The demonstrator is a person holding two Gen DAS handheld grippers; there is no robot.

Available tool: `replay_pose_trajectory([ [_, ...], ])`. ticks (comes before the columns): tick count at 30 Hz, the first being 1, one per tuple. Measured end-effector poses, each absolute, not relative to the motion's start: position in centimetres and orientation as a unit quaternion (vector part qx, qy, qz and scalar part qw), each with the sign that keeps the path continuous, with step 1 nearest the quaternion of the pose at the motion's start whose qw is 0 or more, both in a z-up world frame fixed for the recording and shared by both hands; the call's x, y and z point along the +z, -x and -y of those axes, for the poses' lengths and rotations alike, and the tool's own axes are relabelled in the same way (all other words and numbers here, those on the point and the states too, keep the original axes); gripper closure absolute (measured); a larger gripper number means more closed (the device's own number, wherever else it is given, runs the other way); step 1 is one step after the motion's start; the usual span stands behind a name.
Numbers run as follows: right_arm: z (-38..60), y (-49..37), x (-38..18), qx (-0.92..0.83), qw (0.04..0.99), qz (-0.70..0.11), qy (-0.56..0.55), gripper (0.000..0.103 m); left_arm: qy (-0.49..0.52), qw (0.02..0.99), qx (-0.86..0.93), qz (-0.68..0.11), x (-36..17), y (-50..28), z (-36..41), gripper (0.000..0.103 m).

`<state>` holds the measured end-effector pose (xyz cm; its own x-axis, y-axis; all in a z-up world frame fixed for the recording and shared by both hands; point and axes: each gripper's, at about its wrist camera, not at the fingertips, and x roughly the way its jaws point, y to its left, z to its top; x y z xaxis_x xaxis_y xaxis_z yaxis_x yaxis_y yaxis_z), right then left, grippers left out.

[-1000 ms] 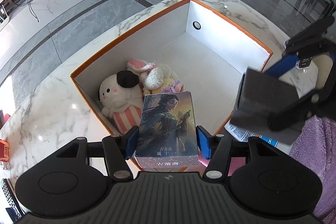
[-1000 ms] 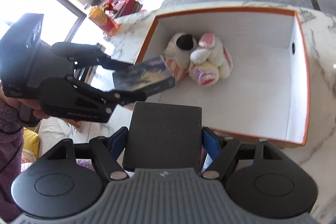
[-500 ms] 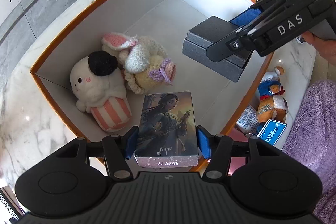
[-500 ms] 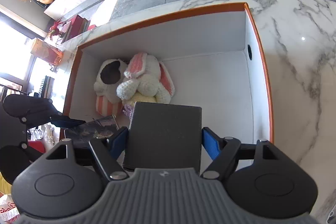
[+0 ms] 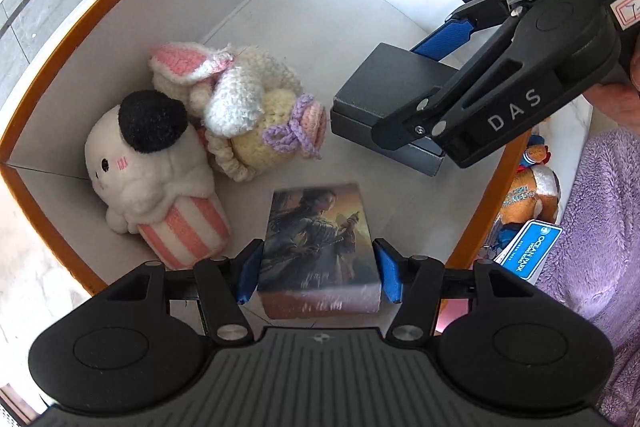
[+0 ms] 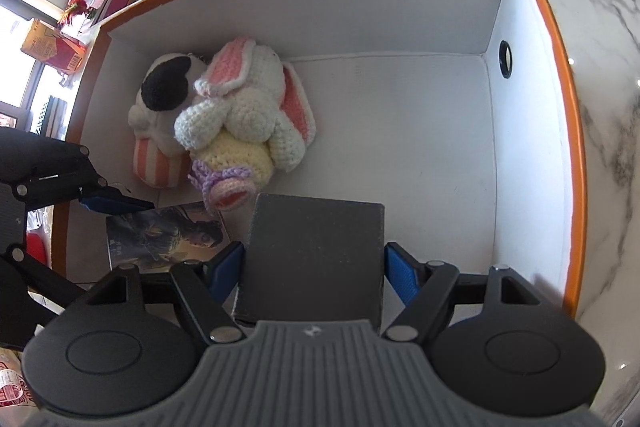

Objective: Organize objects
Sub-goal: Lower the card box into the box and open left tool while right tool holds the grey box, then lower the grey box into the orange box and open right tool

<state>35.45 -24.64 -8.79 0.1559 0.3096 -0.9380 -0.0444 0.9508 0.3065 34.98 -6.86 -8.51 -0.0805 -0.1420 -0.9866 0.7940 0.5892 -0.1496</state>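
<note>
A white box with an orange rim [image 5: 80, 15] [image 6: 560, 67] fills both views. Inside it, at one end, lie a white plush with a black tuft [image 5: 148, 179] [image 6: 164, 95] and a crocheted bunny [image 5: 240, 99] [image 6: 248, 115]. My left gripper [image 5: 318, 273] points straight down into the box, shut on an illustrated card box [image 5: 316, 235] [image 6: 160, 235] beside the plush. My right gripper [image 6: 314, 269] [image 5: 420, 87] is shut on a dark grey box [image 6: 316, 251] [image 5: 376, 95], which hangs over the box floor next to the bunny.
Outside the orange rim lies a plush duck [image 5: 532, 187] with a blue tag [image 5: 528, 247]. A purple fleece sleeve [image 5: 600, 227] is at the right edge. The box stands on a marble table [image 6: 608, 67]. The far half of the box floor [image 6: 400, 127] is bare.
Both grippers have sunk from above the rim down into the box, each with its load. The grey box has moved in over the floor, close to the bunny.
</note>
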Motion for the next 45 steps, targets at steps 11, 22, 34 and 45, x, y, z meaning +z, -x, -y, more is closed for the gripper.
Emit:
replay_pose_trajectory([
  [11, 24.0, -35.5, -9.9, 0.114, 0.745, -0.65, -0.099, 0.026, -0.289, 0.644, -0.362, -0.608, -7.7, -34.0, 5.4, 0.03],
  [22, 22.1, -35.7, -9.9, 0.118, 0.75, -0.648, -0.056, 0.026, -0.197, 0.725, -0.328, -0.573, -3.7, -33.2, 3.6, 0.058],
  [34, 22.2, -36.0, -8.6, 0.113, 0.753, -0.647, -0.032, 0.026, -0.144, 0.735, -0.269, -0.606, -8.1, -35.5, 5.9, 0.063],
  [45, 22.6, -35.8, -8.6, 0.131, 0.751, -0.646, -0.03, 0.026, -0.153, 0.741, -0.241, -0.608, -10.7, -36.2, 7.3, 0.061],
])
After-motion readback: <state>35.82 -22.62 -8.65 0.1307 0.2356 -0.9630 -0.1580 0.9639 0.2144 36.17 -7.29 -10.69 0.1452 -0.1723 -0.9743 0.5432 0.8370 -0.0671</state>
